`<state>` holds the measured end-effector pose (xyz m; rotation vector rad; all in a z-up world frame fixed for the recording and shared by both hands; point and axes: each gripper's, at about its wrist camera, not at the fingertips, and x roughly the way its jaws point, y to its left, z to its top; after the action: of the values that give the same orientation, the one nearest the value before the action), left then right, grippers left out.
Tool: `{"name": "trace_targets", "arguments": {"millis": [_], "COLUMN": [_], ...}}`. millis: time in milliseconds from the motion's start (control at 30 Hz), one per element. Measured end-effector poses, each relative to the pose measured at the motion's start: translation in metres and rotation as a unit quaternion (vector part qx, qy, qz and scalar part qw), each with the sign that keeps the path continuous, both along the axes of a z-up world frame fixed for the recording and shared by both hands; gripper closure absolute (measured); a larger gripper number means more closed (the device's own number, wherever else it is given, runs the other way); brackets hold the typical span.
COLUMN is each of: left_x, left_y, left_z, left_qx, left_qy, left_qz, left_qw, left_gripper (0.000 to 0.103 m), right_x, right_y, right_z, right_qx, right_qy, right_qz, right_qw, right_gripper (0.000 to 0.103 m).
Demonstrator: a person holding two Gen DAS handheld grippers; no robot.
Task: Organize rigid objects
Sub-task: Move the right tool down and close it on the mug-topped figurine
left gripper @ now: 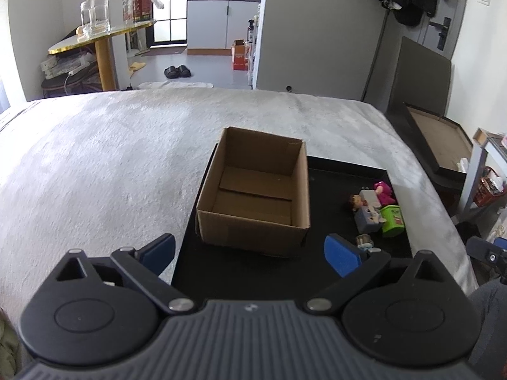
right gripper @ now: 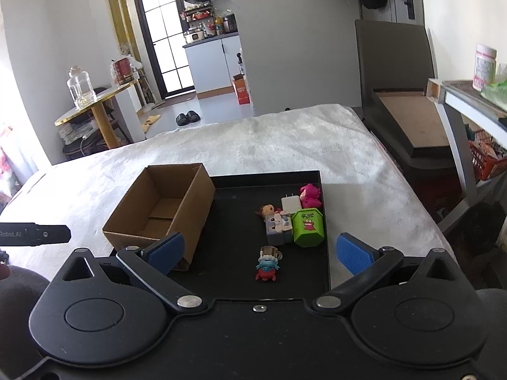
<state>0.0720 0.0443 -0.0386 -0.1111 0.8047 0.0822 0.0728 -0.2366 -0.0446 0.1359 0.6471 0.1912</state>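
An open, empty cardboard box (left gripper: pixel 253 190) (right gripper: pixel 161 209) stands on the left part of a black tray (left gripper: pixel 336 171) (right gripper: pixel 240 253) on a white bed. On the tray's right lie small toys: a green box (right gripper: pixel 309 228) (left gripper: pixel 393 220), a pink figure (right gripper: pixel 310 196) (left gripper: pixel 382 191), a white plug (right gripper: pixel 291 204), a doll head (right gripper: pixel 267 211), a grey block (right gripper: pixel 278 229) (left gripper: pixel 367 218) and a blue-red figure (right gripper: pixel 267 264). My left gripper (left gripper: pixel 250 253) is open and empty before the box. My right gripper (right gripper: pixel 261 253) is open and empty, just above the blue-red figure.
The white bedspread (left gripper: pixel 111 158) surrounds the tray. A dark flat box (right gripper: pixel 408 120) leans off the bed's right side beside a grey shelf (right gripper: pixel 459 104). A gold-edged table (left gripper: pixel 95 38) with glass jars stands at the far left.
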Motion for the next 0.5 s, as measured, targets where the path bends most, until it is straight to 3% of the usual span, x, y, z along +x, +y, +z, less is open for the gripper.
{"name": "trace_targets", "arguments": {"millis": [500], "left_x": [0.037], "left_y": [0.000], "left_z": [-0.019], "left_qx": [0.041], "left_qy": [0.022], "left_qz": [0.009], "left_qw": [0.9989], "left_gripper": [0.004], "right_x": [0.039], "right_y": [-0.002], "right_z": [-0.040], "right_qx": [0.026], "right_qy": [0.044], "right_qz": [0.008], "right_qw": [0.999], "right_gripper": [0.003]}}
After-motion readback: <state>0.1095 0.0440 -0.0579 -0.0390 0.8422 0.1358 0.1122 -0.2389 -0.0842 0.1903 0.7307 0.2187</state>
